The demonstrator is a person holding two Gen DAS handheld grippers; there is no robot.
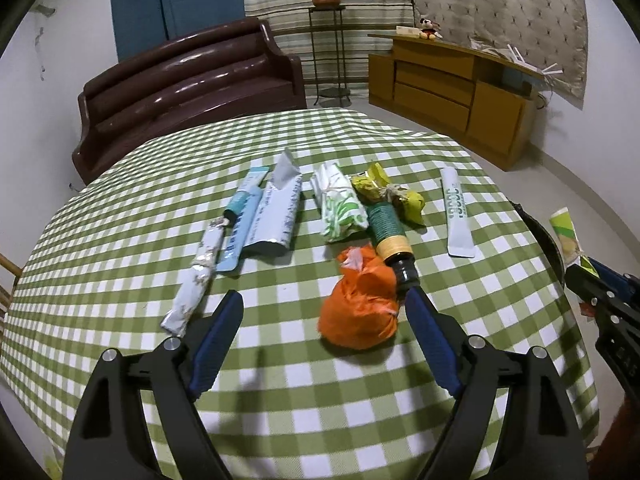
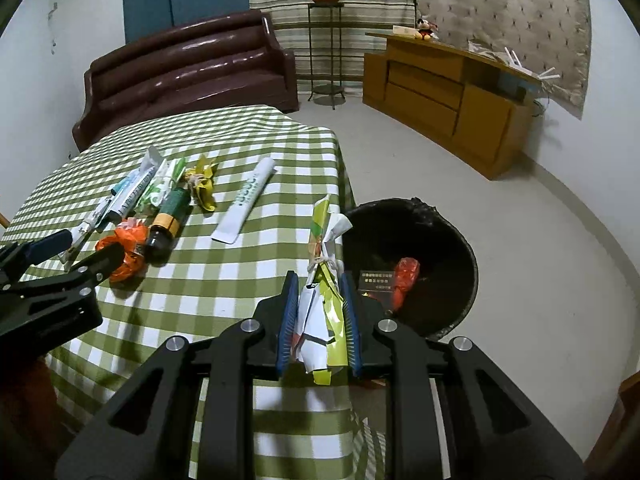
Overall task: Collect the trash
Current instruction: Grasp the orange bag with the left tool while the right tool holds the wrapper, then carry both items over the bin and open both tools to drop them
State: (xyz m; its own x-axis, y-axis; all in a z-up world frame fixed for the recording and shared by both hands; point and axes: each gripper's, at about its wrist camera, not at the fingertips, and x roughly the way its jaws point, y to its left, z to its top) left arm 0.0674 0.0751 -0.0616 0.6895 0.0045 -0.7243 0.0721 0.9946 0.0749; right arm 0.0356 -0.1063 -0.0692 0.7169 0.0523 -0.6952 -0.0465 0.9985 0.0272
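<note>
Partly hidden between the clamped right gripper (image 2: 320, 280) pads, a crumpled wrapper (image 2: 322, 312); left gripper (image 1: 324, 300) agape.

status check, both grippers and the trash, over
Left gripper open, above orange bag. Right gripper shut on tied wrapper, near black bin. Nothing blocking.

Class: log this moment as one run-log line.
left gripper: open, near orange bag | right gripper: shut on wrapper, near bin
</note>
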